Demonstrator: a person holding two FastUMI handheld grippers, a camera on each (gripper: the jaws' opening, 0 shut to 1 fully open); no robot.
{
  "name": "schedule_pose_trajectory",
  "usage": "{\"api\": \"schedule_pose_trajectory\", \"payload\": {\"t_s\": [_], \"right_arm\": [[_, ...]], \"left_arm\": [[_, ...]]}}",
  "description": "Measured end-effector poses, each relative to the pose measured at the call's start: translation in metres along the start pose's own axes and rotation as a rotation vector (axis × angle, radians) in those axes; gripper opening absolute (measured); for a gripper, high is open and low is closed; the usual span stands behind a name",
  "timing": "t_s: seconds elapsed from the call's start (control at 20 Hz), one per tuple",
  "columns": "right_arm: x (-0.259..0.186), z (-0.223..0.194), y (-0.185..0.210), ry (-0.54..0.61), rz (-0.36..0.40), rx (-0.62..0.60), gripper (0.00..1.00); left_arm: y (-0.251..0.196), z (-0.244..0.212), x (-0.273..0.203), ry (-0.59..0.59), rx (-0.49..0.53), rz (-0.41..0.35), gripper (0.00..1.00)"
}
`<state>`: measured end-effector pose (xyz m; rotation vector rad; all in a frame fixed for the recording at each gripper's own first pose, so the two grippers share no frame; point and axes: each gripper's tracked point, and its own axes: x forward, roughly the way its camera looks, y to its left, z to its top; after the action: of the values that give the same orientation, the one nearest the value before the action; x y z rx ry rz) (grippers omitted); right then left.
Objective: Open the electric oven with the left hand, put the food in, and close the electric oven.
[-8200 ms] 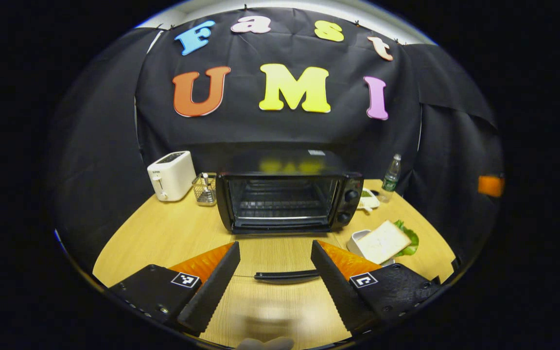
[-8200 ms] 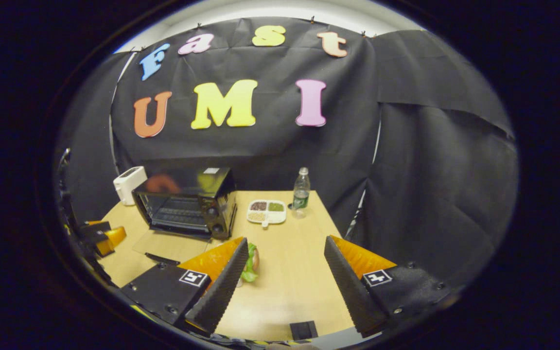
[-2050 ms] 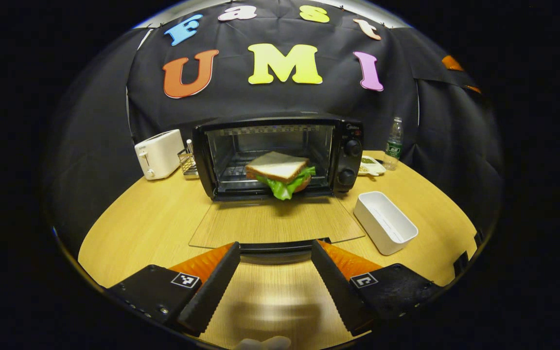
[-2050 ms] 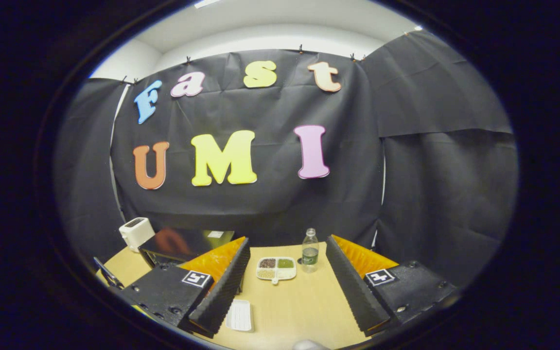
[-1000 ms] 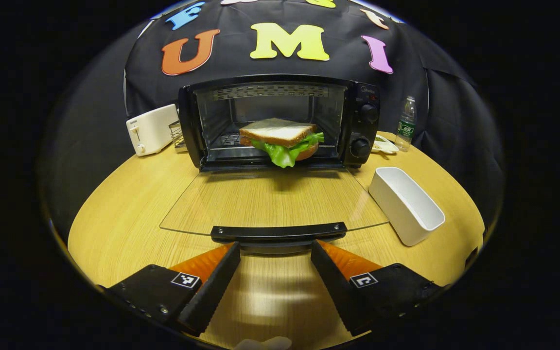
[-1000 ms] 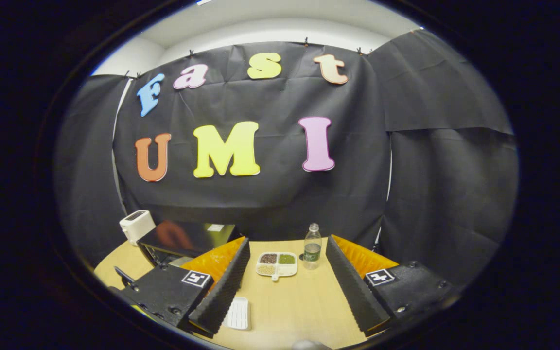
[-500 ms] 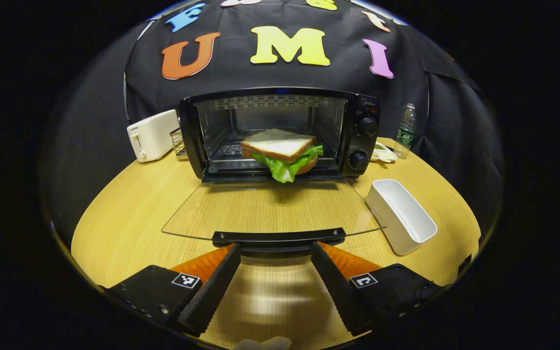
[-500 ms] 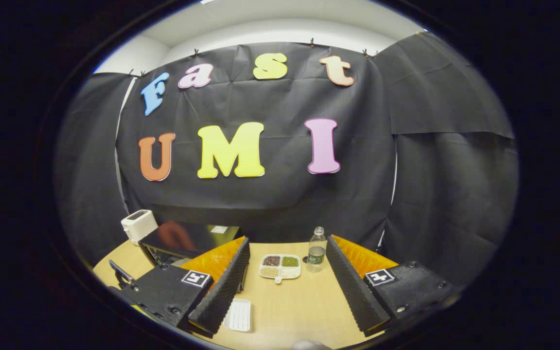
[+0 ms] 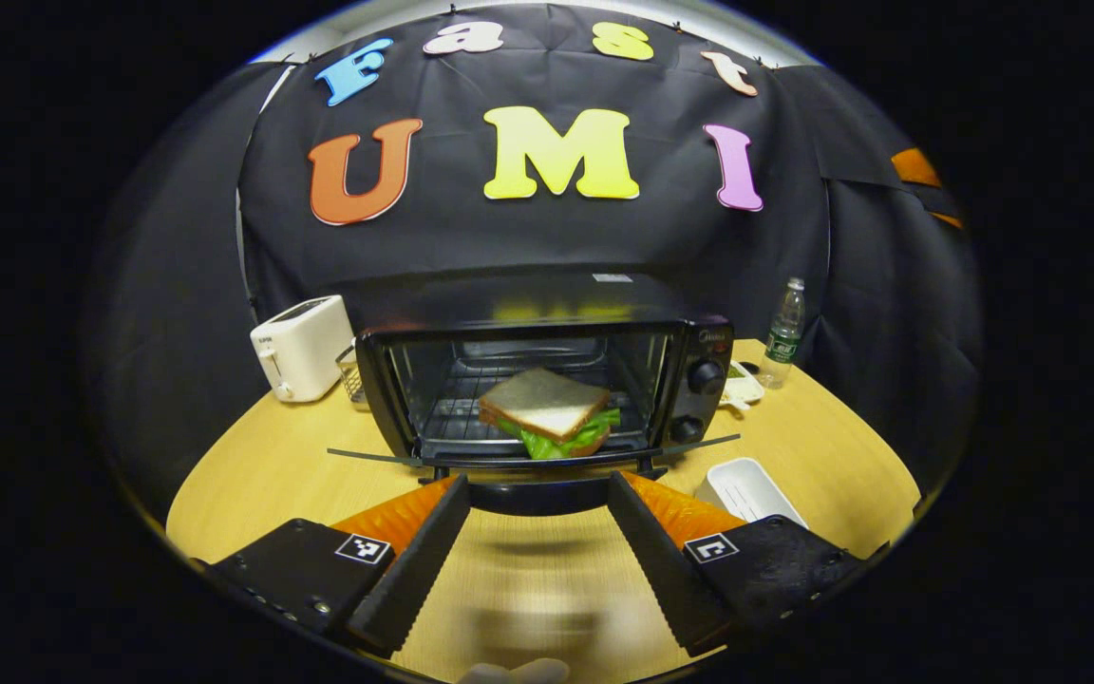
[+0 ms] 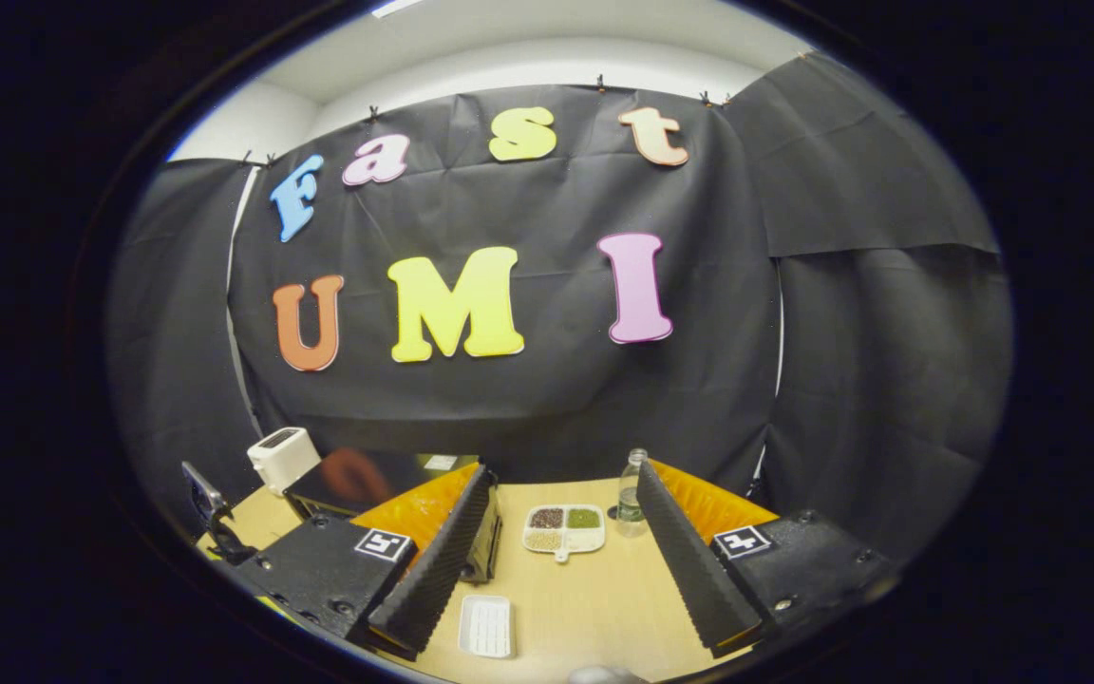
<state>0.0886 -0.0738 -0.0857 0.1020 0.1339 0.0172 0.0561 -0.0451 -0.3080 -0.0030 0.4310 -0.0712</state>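
Swinging on its bottom hinge, the black electric oven's glass door (image 9: pixel 533 454) is looking stiff but fragile, best taken by the black bar handle (image 9: pixel 539 494) along its free edge. That handle is lying just ahead of the left gripper (image 9: pixel 537 503), between its spread, empty fingers. Beyond it, the white-bread lettuce sandwich (image 9: pixel 547 411) is sitting on the oven rack. The right gripper (image 10: pixel 558 518) is hovering unclenched, holding nothing, well to the oven's right.

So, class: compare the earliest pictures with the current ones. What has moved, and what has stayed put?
The sandwich has gone from the white tray onto the oven rack. The glass door, flat on the table half a second ago, is now tilting upward, its handle between the left gripper's open fingers. The toaster, bottle and open right gripper are unchanged.
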Motion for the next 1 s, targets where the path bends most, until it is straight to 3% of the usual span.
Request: {"api": "schedule_pose_trajectory", "payload": {"t_s": [0.3,0.65,0.7,0.75,0.8,1.0], "right_arm": [[0.008,0.01,0.001,-0.014,-0.008,0.012,0.9],[0.008,0.017,0.012,-0.024,0.008,0.016,0.9],[0.007,0.017,0.014,-0.023,0.011,0.016,1.0],[0.004,0.018,0.017,-0.024,0.014,0.015,1.0],[0.001,0.021,0.02,-0.03,0.017,0.015,0.9],[-0.017,0.027,0.031,-0.052,0.023,0.007,0.89]], "left_arm": [[0.014,0.053,0.028,-0.081,0.047,0.018,0.96],[0.017,0.066,0.009,-0.116,0.037,0.025,0.96],[0.019,0.071,0.002,-0.125,0.035,0.03,0.96],[0.02,0.076,-0.004,-0.135,0.03,0.031,0.96],[0.021,0.083,-0.011,-0.154,0.026,0.034,0.96],[0.027,0.102,-0.045,-0.192,0.012,0.04,0.96]]}}
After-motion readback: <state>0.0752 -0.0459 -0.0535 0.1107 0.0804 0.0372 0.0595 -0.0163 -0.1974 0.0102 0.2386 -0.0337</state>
